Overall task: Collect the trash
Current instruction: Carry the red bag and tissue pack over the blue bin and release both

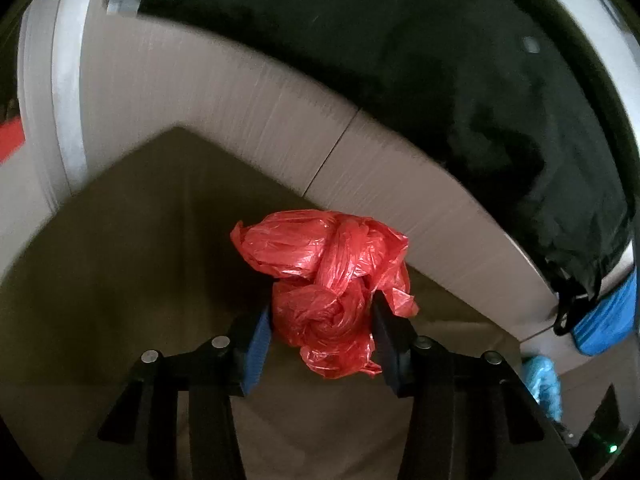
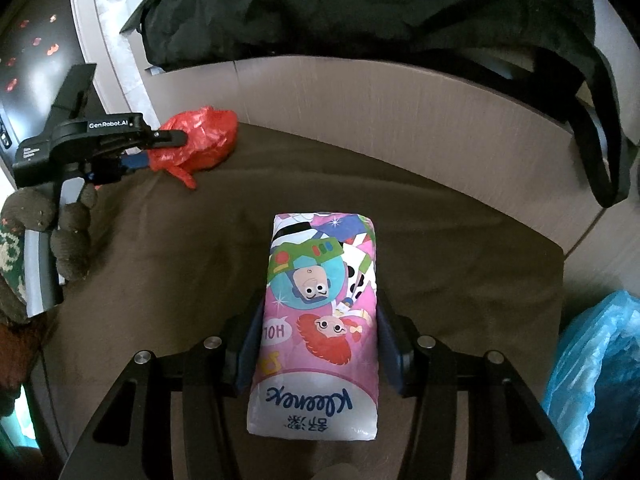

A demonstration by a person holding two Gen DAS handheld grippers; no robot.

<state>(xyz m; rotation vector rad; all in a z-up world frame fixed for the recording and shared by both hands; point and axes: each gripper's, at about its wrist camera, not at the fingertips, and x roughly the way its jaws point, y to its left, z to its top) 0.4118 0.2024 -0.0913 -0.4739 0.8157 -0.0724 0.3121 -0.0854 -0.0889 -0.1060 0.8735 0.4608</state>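
Note:
A crumpled red plastic bag (image 1: 324,264) sits between the pads of my left gripper (image 1: 322,330), which press on its lower knot, low over a brown seat cushion (image 1: 140,240). In the right wrist view the same red bag (image 2: 200,136) lies at the far left corner of the cushion, with the left gripper (image 2: 160,148) closed on its near edge and a gloved hand (image 2: 68,236) on the handle. My right gripper (image 2: 320,320) is shut on a pink cartoon-printed tissue pack (image 2: 320,280), which lies lengthways between the fingers above the cushion (image 2: 440,240).
A beige ribbed back panel (image 2: 400,100) rises behind the cushion. A black garment (image 2: 360,12) with straps is draped over its top. A blue plastic bag (image 2: 600,380) stands at the right edge of the seat; in the left wrist view blue plastic (image 1: 604,320) shows at the right.

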